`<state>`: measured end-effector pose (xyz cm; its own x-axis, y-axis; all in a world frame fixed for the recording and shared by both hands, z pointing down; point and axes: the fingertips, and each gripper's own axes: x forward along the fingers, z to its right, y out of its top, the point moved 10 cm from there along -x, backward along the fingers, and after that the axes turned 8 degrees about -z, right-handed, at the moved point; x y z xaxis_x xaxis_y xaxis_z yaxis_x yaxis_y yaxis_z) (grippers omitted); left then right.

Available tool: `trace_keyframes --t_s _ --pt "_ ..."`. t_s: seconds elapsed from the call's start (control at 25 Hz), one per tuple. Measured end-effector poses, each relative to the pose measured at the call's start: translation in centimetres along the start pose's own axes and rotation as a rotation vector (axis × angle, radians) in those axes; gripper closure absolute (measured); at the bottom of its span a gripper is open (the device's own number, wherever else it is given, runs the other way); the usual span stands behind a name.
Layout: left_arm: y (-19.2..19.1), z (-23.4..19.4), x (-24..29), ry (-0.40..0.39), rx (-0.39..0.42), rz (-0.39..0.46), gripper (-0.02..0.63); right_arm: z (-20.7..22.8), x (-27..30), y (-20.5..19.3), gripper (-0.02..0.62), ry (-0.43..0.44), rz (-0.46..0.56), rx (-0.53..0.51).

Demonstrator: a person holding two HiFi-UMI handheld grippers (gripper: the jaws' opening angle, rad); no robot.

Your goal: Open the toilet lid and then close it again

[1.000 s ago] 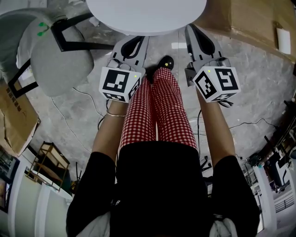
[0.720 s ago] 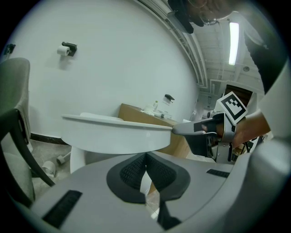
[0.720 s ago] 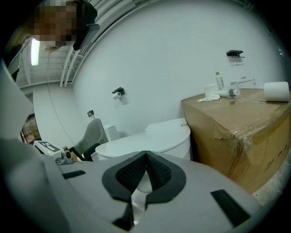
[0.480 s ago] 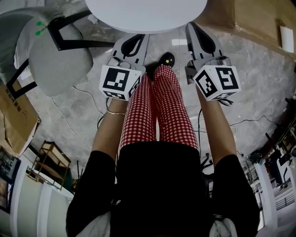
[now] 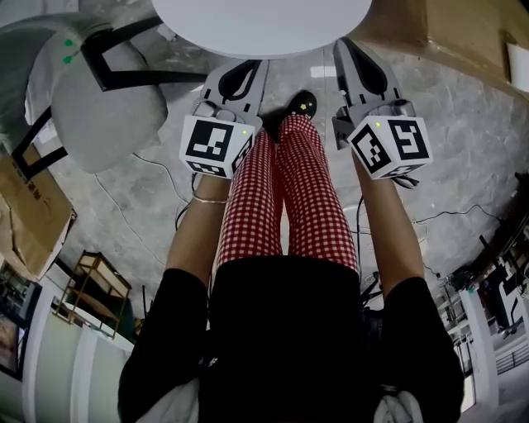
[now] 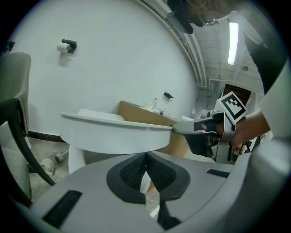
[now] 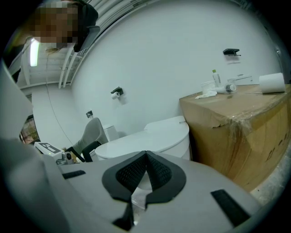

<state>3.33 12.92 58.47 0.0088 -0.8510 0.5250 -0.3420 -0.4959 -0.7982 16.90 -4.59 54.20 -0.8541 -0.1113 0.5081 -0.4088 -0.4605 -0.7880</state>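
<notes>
Drifted only a hair to the right in the head view since a second ago: both grippers, otherwise posed as before. White toilet lid (image 5: 260, 25) down flat, closed, at the top centre of the head view, straight ahead of the person. Just below its near rim, left gripper (image 5: 248, 68) and right gripper (image 5: 350, 51) side by side, pointing at it, tips right at the rim; contact impossible to confirm. On the left, fingers (image 6: 135, 170) pressed together with nothing between them, level with the lid's edge in the left gripper view. On the right, likewise pressed together and empty, with the lid seen slightly from above beyond them. Between the two grippers, legs in red-and-white checked trousers (image 5: 285, 198) and one black shoe (image 5: 299, 106) on a grey concrete floor (image 5: 463, 165). Left of the toilet, a grey chair (image 5: 99, 107) with a dark frame. Right of the toilet, close beside it, a large cardboard box (image 7: 236, 132) carrying a paper roll (image 7: 272, 83) and small bottles. Behind, a white wall with a small holder (image 6: 67, 45) mounted on it.
</notes>
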Motion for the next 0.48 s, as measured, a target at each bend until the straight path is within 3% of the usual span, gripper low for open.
trace_keyframes --t_s 0.48 --pt "-1.4 -0.4 0.4 -0.021 0.011 -0.011 0.603 0.0 0.4 -1.4 0.575 -0.024 -0.013 0.006"
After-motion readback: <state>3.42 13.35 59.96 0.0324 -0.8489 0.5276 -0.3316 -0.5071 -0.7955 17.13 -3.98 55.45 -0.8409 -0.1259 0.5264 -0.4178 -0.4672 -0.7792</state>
